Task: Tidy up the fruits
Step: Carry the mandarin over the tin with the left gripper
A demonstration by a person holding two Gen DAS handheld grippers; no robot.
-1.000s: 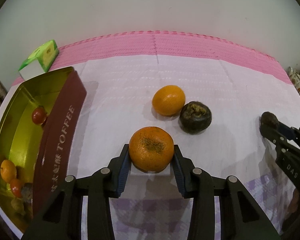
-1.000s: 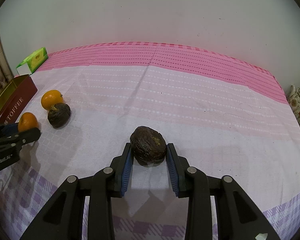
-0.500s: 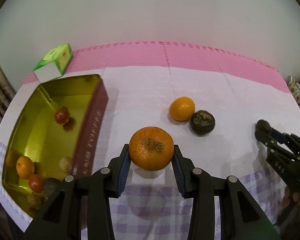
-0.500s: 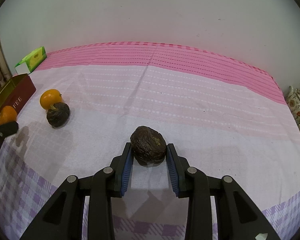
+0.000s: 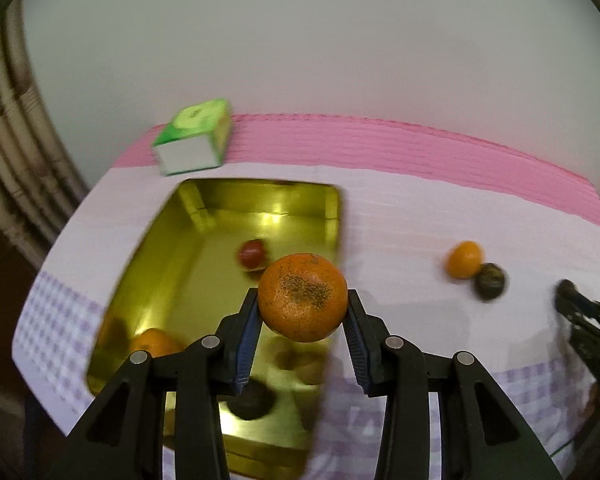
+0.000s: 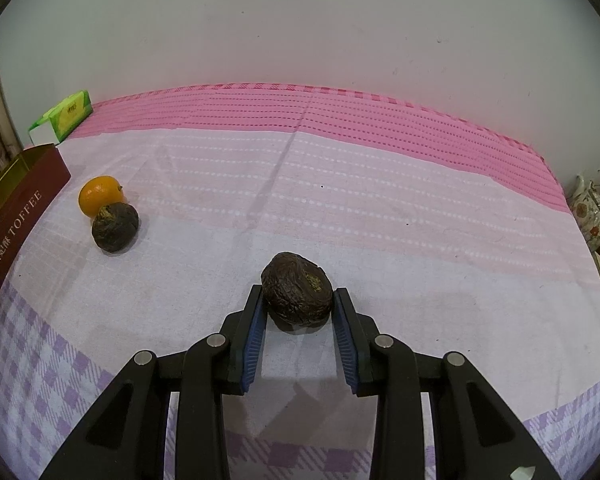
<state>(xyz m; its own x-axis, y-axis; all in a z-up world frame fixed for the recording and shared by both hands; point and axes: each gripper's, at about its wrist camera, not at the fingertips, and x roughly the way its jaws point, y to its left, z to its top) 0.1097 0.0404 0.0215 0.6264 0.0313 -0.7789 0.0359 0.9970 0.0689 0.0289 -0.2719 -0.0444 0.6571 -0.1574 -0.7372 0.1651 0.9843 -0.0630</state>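
My left gripper (image 5: 302, 316), clamped on a mandarin (image 5: 302, 297), now hangs over the gold tin (image 5: 172, 256), no longer over the cloth; my right gripper (image 6: 296, 312) still pinches a wrinkled dark fruit (image 6: 296, 298); only the left view shows fruit inside the tin; only the right shows its TOFFEE side.

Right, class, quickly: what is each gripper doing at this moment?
Left gripper: closed on the orange, over the tin.
Right gripper: closed on the dark fruit, above the cloth.
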